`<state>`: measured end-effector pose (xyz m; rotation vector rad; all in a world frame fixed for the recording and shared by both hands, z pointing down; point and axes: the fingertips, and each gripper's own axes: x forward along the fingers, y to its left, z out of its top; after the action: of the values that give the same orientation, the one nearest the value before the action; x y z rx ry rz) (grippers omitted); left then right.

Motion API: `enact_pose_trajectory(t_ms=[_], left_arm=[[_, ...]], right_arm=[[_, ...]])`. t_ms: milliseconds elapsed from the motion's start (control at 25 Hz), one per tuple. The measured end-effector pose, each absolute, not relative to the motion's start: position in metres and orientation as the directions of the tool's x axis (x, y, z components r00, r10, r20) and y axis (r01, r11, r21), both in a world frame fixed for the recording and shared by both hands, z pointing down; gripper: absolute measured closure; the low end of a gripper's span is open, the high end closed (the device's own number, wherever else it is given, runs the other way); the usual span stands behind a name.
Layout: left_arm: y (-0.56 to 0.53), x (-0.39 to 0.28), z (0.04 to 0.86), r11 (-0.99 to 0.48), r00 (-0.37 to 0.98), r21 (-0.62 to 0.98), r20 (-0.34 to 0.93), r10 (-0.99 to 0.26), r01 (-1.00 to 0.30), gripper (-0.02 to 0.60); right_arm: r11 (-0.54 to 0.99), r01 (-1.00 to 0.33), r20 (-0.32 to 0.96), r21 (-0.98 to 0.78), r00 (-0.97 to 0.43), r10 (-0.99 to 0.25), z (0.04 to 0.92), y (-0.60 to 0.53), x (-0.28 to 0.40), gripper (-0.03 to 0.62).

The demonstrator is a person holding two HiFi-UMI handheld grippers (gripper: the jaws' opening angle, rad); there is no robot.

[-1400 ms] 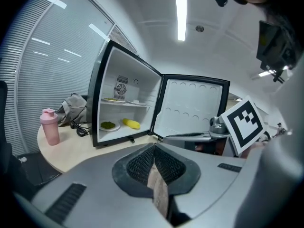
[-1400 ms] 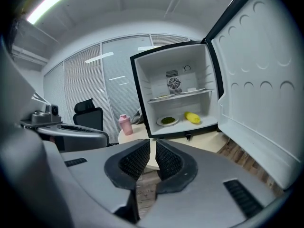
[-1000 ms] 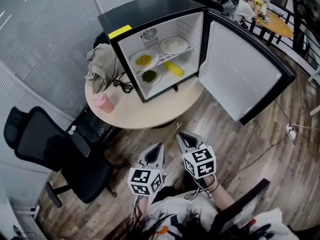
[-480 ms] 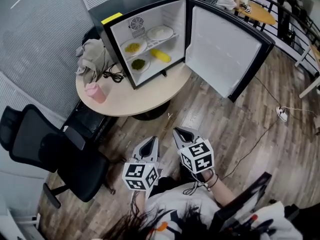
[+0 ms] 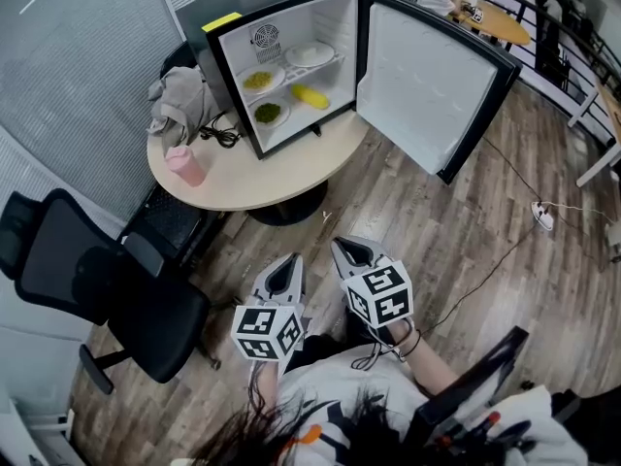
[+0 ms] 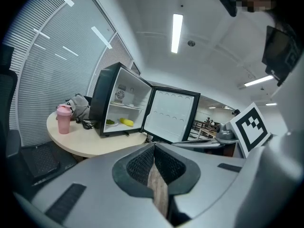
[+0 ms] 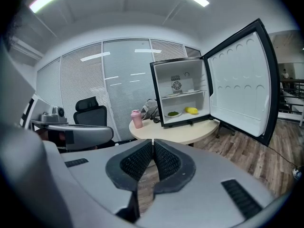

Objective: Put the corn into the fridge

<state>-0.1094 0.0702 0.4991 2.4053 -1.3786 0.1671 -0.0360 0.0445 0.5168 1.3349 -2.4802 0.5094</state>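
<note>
The yellow corn (image 5: pixel 310 96) lies on the lower shelf of the open black fridge (image 5: pixel 250 3), beside a plate of green food (image 5: pixel 268 114); it also shows in the left gripper view (image 6: pixel 126 122) and the right gripper view (image 7: pixel 192 110). The fridge stands on a round beige table (image 5: pixel 252 187) with its door (image 5: pixel 427 85) swung wide to the right. My left gripper (image 5: pixel 291 260) and right gripper (image 5: pixel 342 246) hang side by side over the wooden floor, well short of the table. Both point toward the fridge. Each is shut with nothing between its jaws.
A pink bottle (image 5: pixel 184 165), a grey cloth bundle (image 5: pixel 175 100) and a black cable (image 5: pixel 221 136) lie on the table left of the fridge. A black office chair (image 5: pixel 87 280) stands at the left. A power strip (image 5: pixel 540 216) with its cord lies on the floor at the right.
Both grippers have drawn back a little from the table, still shut and empty. The fridge now sits higher and further left in the head view.
</note>
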Motion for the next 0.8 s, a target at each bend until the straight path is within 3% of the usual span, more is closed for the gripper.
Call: enact_pose_trajectory(t_ms=[800], left_arm=[[0.077, -0.126, 0.491, -0.452, 0.495, 0.211, 0.263, -0.828, -0.867, 0.571]], right_arm=[[0.523, -0.837, 0.384, -0.163, -0.542, -0.748, 0.512, 0.047, -0.048, 0.572]])
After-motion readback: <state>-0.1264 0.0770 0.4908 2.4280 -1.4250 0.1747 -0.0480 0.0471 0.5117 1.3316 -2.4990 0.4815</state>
